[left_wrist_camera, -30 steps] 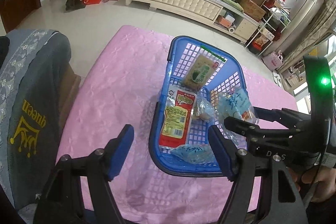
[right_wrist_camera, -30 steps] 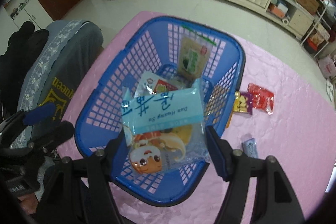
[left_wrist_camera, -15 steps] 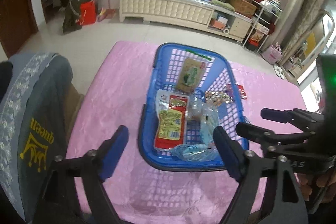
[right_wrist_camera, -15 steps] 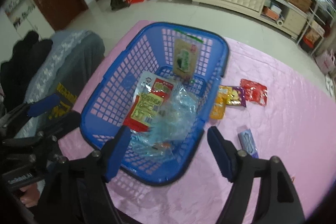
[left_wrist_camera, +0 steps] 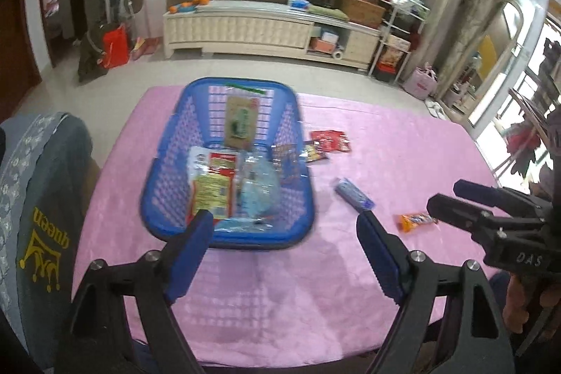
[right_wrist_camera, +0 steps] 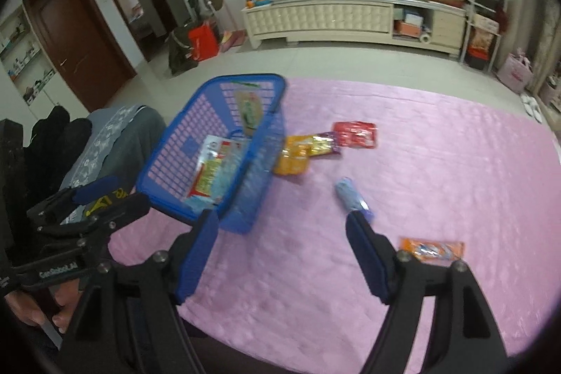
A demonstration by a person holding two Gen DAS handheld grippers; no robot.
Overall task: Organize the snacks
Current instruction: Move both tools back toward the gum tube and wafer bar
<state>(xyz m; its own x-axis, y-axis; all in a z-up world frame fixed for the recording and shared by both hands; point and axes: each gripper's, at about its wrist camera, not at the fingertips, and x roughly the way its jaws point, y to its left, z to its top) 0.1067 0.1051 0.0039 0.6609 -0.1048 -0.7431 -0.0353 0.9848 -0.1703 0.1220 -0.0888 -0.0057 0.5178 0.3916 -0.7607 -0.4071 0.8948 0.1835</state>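
**On the pink tabletop: basket half filled, strays outside**

Over on the pink tabletop, blue basket with several packets inside (green pouch leaning on the far wall). Just beside its right wall, orange-yellow packets and a red packet. Nearer, well apart, a blue-purple packet and an orange packet. Left tongs spread wide, holding nothing. Right tongs same deal, gaping and empty.

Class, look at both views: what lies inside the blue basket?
Inside the blue basket: a tan packet leaning on the far wall, a red-and-yellow packet lying flat, and clear bluish wrapped snacks beside it. Anything beneath them is covered.
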